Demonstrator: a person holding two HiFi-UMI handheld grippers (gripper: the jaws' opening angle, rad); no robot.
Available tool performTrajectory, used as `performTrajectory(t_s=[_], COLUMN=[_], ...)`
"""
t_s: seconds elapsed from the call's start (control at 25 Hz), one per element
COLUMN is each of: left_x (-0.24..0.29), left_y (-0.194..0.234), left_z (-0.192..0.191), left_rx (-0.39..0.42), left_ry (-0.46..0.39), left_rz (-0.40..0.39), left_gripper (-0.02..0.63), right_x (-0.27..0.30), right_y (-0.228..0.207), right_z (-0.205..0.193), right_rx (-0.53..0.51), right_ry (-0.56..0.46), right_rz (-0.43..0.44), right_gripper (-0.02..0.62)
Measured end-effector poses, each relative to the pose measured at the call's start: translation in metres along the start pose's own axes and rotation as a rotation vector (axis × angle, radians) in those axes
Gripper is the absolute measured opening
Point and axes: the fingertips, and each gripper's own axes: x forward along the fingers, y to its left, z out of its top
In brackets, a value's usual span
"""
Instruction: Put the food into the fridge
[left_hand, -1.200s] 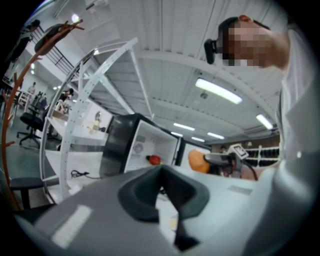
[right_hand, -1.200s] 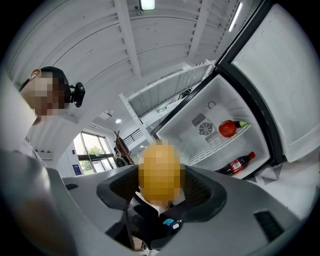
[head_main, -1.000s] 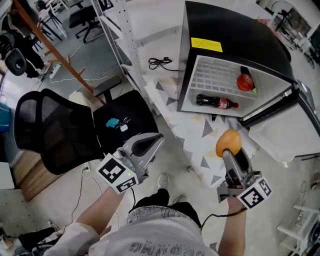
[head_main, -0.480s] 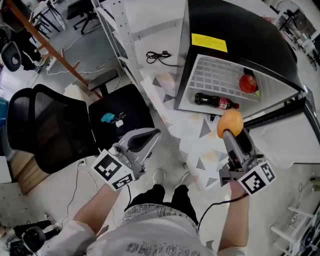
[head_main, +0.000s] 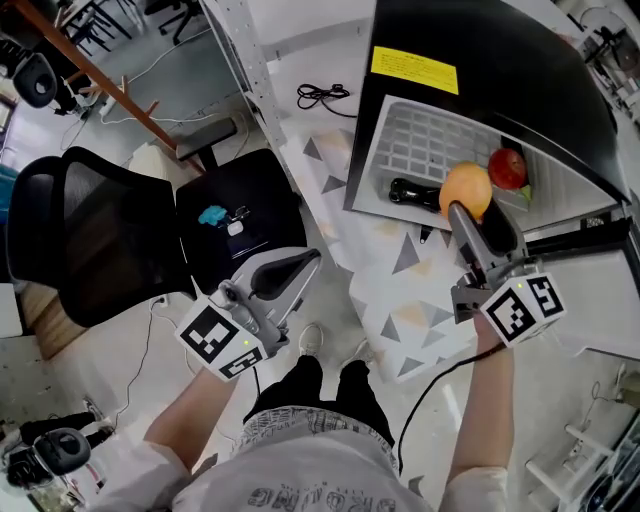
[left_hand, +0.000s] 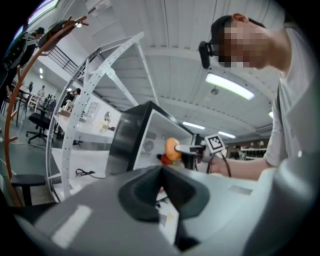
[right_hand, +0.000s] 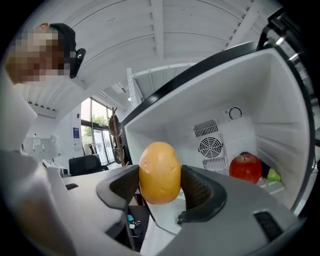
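Head view, left to right: black office chair (head_main: 90, 240) at far left, not involved. Left gripper (head_main: 300, 268) hangs low near my legs, well apart from the fridge. Its own view shows the jaws closed together with nothing between them (left_hand: 162, 187), so it's idle.

Right gripper (head_main: 470, 215) is up at the mouth of the open fridge (head_main: 500, 60), jaws clamped on a yellow-orange fruit (head_main: 465, 190). In the right gripper view the fruit (right_hand: 160, 172) sits squarely between both pads, gripped at its sides, with the white fridge interior straight ahead. So the task's thing is in the right jaws at the opening, not set down yet.

Already inside: a cola bottle (head_main: 410, 190) lying on the shelf just left of the fruit, and a red apple (head_main: 508, 168) further right, near the wall.

Step in hand, as I judge it: carry-in, final approach. Next move calls for pushing the fruit further in, lowering it onto a bare bit of shelf between bottle and apple, then opening the jaws. It's round, so it may roll once released; set it down fully first.
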Motion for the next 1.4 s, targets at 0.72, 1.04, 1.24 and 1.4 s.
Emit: performTrajectory(t_s=[0.72,1.04,1.24,1.4], left_x=[0.057,0.069,0.071,0.069], left_y=[-0.002,0.009,0.01,0.012], left_z=[0.013,0.008,0.002,-0.003], left_rx=[0.08,0.107,0.111,0.105], left_ry=[-0.07,-0.079,-0.086,-0.088], left_rz=[0.03,0.049,0.054,0.061], left_gripper=[0.006,0.006,0.006,0.006], right_x=[0.068,0.097,0.117,0.133], right_y=[-0.041,-0.055,-0.064,-0.069], right_z=[0.012,0.002,-0.008,-0.017], right_rx=[-0.272,-0.437,-0.598,-0.746], right_ry=[0.082,0.153,0.226,0.286], right_rz=[0.05,0.042,0.019,-0.005], right_gripper=[0.265,0.265,0.265,0.265])
